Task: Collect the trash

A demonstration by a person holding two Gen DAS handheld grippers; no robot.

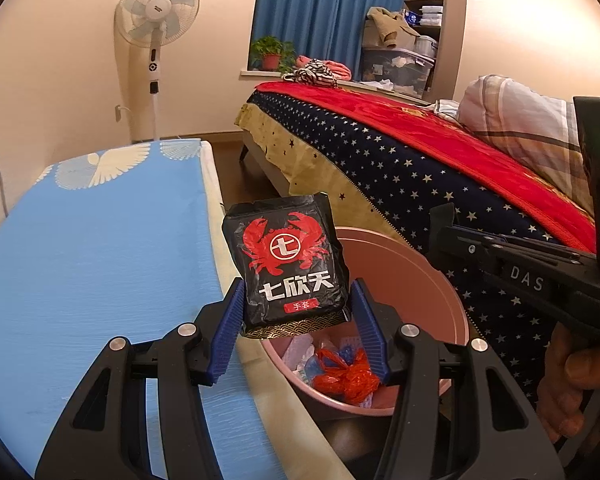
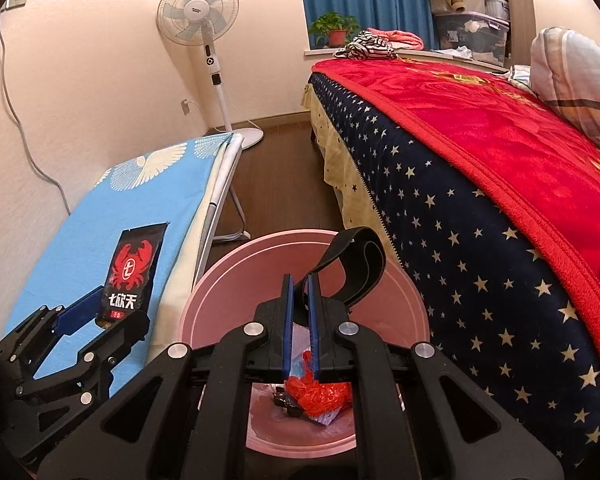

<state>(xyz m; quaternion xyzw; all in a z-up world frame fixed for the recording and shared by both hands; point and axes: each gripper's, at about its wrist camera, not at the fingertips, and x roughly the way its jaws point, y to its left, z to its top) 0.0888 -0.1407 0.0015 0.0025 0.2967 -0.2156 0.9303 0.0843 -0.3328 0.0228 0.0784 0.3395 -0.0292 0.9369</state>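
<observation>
My left gripper (image 1: 297, 304) is shut on a black packet with a red crab print (image 1: 285, 268), held upright over the near left rim of the pink trash bin (image 1: 440, 280). The packet also shows in the right wrist view (image 2: 133, 272), at the blue table's edge. My right gripper (image 2: 301, 300) is shut on a black strap loop (image 2: 354, 260), held above the bin (image 2: 227, 276). A red plastic bag (image 2: 316, 394) and other scraps lie in the bin's bottom; the bag also shows in the left wrist view (image 1: 346, 376).
A table with a blue bird-print cover (image 1: 91, 264) stands left of the bin. A bed with a starred navy sheet and red blanket (image 2: 480, 160) stands close on the right. A standing fan (image 2: 205, 40) is by the far wall. Dark wood floor (image 2: 283, 184) runs between table and bed.
</observation>
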